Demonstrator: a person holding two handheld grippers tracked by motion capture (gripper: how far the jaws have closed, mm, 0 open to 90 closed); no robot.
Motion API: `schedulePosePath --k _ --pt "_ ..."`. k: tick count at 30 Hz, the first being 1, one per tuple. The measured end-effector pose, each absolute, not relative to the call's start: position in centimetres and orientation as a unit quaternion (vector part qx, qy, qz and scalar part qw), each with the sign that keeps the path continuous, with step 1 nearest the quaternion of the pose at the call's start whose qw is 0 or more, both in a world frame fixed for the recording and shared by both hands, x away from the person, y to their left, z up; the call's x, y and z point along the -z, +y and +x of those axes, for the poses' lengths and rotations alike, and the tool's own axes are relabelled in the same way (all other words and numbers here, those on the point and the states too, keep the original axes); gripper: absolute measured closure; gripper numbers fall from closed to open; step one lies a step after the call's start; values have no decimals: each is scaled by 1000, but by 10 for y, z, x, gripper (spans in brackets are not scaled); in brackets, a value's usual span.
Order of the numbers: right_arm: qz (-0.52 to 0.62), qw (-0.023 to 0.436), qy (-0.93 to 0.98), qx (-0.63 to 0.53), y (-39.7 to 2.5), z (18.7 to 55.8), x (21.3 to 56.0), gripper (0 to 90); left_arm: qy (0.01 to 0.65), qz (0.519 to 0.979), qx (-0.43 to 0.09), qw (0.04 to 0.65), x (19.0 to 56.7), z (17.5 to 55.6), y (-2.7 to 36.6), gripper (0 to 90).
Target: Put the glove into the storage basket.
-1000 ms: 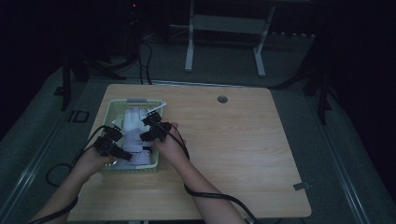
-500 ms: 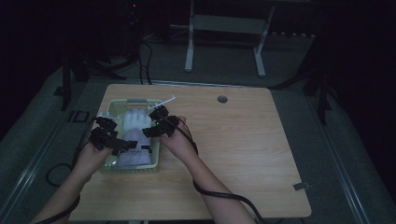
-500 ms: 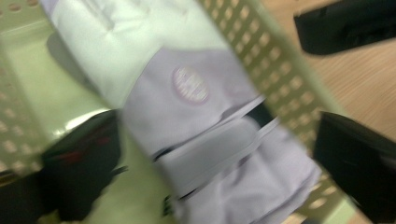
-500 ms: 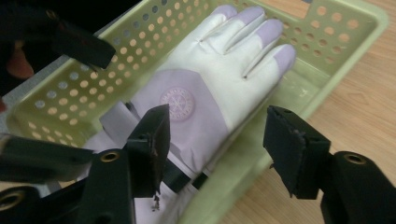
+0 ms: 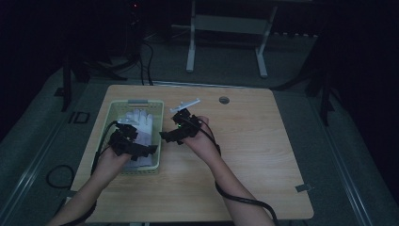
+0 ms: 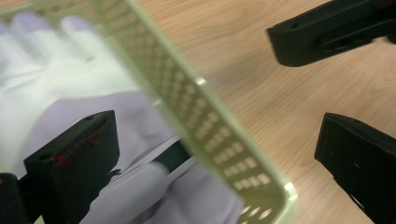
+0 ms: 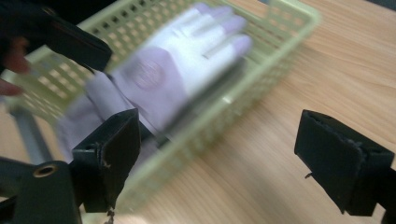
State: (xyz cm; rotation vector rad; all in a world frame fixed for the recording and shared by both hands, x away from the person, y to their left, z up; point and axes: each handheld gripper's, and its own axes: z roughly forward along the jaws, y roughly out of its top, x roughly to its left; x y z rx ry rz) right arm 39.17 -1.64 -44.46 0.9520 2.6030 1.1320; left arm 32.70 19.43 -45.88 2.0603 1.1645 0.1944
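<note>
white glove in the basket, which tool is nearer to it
Left. The left tool is over the green basket, right at the white glove, one jaw inside the rim. The right tool is open over bare table just outside the basket's right wall.

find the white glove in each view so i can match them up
High view: the white glove lies in the green basket at the table's left.
Left gripper view: upper left, inside the basket wall.
Right gripper view: top centre, blurred, fingers toward upper right.
Shared landmark: the basket's perforated green wall.
</note>
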Motion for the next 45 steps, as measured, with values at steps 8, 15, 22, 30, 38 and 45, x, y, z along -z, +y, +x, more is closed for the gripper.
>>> schedulePosePath --k 8,15,22,30,38,45 --pt "330 90 862 -374 -66 392 447 141 436 804 -79 398 451 326 161 3" --pt "346 102 857 -368 -110 388 453 142 383 823 -83 411 444 322 121 3" --pt "346 101 857 -368 -135 382 464 142 350 836 -66 417 447 319 90 3" --pt "357 85 852 -375 -170 373 481 145 320 847 -47 421 462 313 62 3" --pt "357 89 848 -383 -192 363 500 146 299 855 -33 423 478 308 40 3" --pt "362 73 851 -373 -211 356 519 146 284 863 -32 417 496 305 29 3"
